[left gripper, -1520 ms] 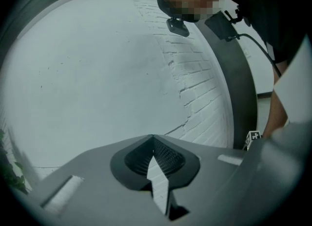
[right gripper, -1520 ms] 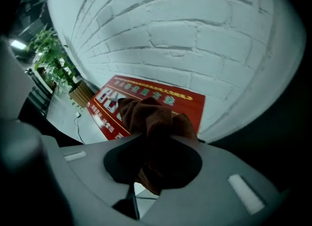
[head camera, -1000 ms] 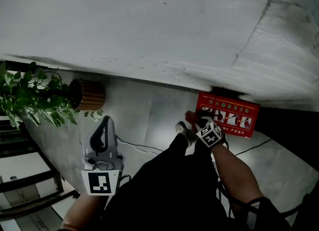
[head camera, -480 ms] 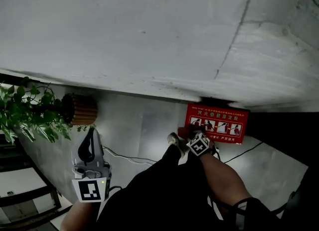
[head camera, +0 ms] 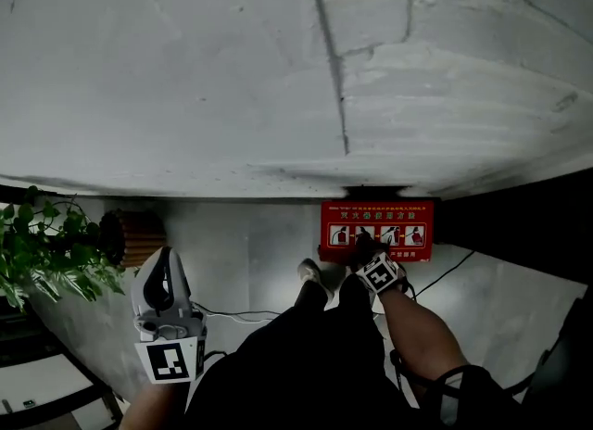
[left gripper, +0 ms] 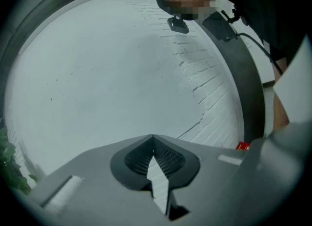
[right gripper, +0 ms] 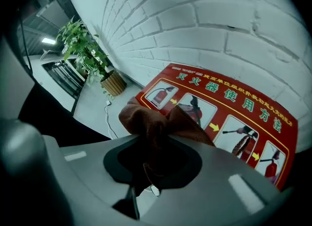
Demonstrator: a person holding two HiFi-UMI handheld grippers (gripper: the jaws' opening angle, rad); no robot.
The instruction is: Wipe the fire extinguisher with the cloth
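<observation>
A red fire extinguisher box (head camera: 377, 231) stands at the foot of the white brick wall, and its front panel (right gripper: 229, 108) shows pictured instructions. My right gripper (head camera: 364, 252) points down at the box's lower edge. It is shut on a bunched brown cloth (right gripper: 155, 122) that bulges out of the jaws in front of the panel. The extinguisher itself is seen only in the panel's drawings. My left gripper (head camera: 165, 261) is held up at the lower left, away from the box. Its jaws (left gripper: 152, 140) meet at the tips with nothing between them, facing bare wall.
A potted green plant (head camera: 46, 247) in a slatted pot (head camera: 134, 236) stands left of the box. A white cable (head camera: 232, 312) lies on the pale floor, and a dark cable (head camera: 445, 271) runs off to the right. The person's dark trousers and shoes (head camera: 310, 275) fill the bottom centre.
The right gripper with the cloth has shifted from the box's left edge toward its lower middle. The head view has swung, showing more wall. The left gripper sits slightly lower and further left.
</observation>
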